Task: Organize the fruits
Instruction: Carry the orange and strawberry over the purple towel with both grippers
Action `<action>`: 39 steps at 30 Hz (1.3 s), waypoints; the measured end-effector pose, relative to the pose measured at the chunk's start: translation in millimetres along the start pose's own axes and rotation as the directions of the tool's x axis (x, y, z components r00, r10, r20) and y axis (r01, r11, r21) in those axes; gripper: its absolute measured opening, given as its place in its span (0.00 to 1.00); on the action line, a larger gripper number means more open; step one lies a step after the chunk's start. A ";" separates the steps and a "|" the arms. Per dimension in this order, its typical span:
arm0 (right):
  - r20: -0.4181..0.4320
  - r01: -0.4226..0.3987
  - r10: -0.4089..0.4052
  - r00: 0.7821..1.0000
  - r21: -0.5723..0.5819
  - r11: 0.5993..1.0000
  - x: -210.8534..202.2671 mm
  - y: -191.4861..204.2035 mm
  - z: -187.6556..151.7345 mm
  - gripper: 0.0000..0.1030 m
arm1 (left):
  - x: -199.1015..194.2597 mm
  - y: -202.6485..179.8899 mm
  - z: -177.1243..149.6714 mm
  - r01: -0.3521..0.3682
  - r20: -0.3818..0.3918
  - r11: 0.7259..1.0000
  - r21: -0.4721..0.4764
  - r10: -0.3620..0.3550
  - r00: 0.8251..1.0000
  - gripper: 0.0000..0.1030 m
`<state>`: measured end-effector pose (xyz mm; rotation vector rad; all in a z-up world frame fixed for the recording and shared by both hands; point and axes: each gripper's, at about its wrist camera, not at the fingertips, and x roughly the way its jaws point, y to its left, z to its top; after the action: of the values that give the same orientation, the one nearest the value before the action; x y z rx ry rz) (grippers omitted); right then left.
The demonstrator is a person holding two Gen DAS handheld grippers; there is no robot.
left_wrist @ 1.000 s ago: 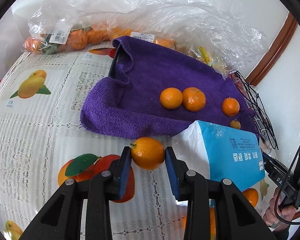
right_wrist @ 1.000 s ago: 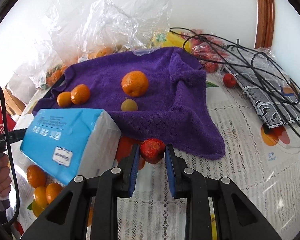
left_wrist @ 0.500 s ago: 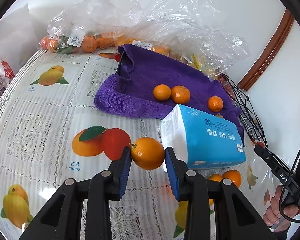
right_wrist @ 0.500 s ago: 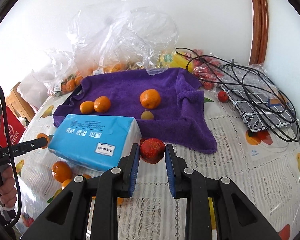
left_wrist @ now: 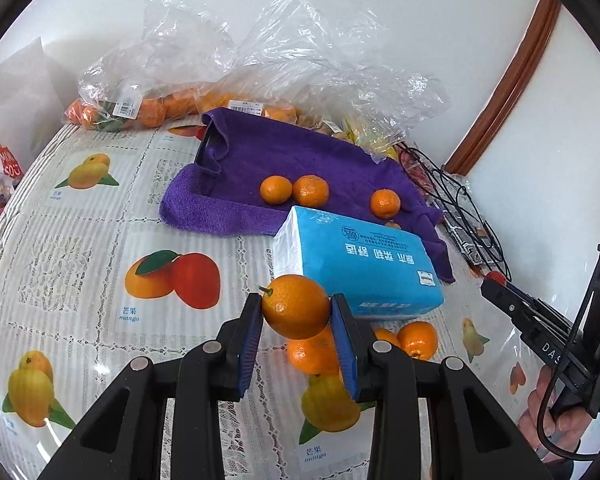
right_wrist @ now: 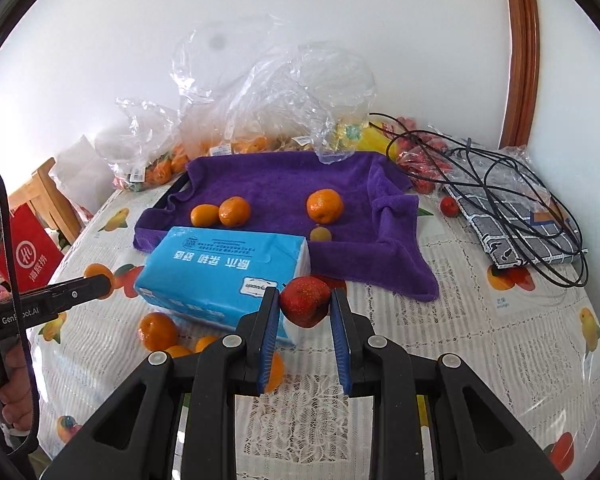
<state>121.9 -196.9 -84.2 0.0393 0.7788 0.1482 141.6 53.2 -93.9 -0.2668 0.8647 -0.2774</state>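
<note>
The blue tissue pack [left_wrist: 364, 264] covers the near edge of the purple towel [left_wrist: 284, 160] and all but a sliver of a small fruit [left_wrist: 392, 225] behind it; the held orange [left_wrist: 296, 306] and blue pads hide part of a loose orange [left_wrist: 312, 354] on the table. Fruit inside the crumpled clear bags [right_wrist: 260, 104] is too veiled to count; in the right wrist view, the red bag [right_wrist: 30, 252] is partly hidden behind the other gripper.

A blue-and-white plastic pack of tissues [right_wrist: 224, 276] lies on my fruit-printed lace tablecloth [right_wrist: 480, 320], its far edge against a rumpled purple towel [right_wrist: 352, 184]. Crumpled clear plastic bags [left_wrist: 300, 68] pile up behind it; tangled black cables [right_wrist: 512, 184] cross a checked cloth [right_wrist: 540, 236].
</note>
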 end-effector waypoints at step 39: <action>0.047 -0.014 0.014 0.999 0.011 1.000 24.9 -3.7 47.1 0.25 | 30.5 -30.6 46.7 0.033 -0.011 0.998 0.046 -0.032 0.999 0.32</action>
<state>172.9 -195.9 -68.3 0.0592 0.7325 0.1555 192.6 19.7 -76.0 -0.2366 0.8636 -0.3290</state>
